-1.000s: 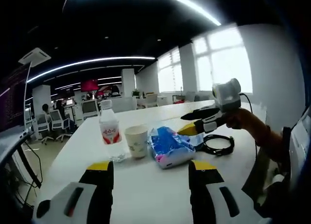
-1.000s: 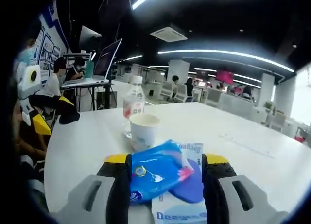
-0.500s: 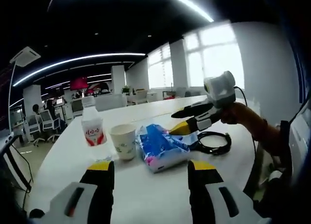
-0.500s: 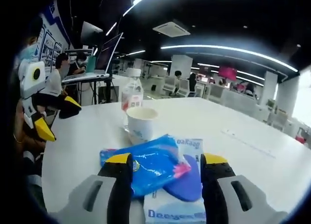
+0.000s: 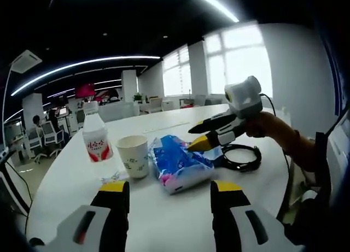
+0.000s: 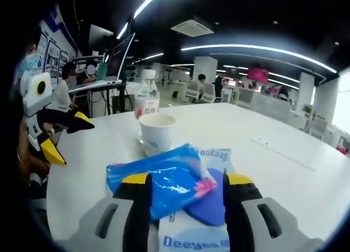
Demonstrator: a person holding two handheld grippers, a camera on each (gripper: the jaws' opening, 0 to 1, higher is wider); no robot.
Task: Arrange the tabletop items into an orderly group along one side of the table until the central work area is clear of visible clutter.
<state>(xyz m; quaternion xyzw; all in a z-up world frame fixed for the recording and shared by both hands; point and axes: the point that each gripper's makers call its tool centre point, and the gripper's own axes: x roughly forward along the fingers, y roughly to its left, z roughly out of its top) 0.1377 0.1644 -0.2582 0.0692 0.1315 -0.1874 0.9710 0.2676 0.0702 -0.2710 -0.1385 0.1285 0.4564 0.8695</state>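
On the white table stand a clear water bottle with a red label and a paper cup, side by side. Right of the cup lies a blue plastic packet. My right gripper reaches in from the right with its tips at the packet's end. In the right gripper view the blue packet lies on a white Deeyeo tissue pack between and under my open jaws, spreading past the left one. The cup and bottle stand behind. My left gripper is open and holds nothing; it also hangs at the table's left edge.
A coiled black cable lies on the table beside the packet, under the right gripper. A hand and sleeve hold that gripper. Beyond the table are a laptop on a stand, office chairs and seated people.
Both cameras have shifted a little. In the right gripper view the blue packet sat between the jaws; now it lies flatter and reaches past the left jaw. Bottle and cup have not moved.
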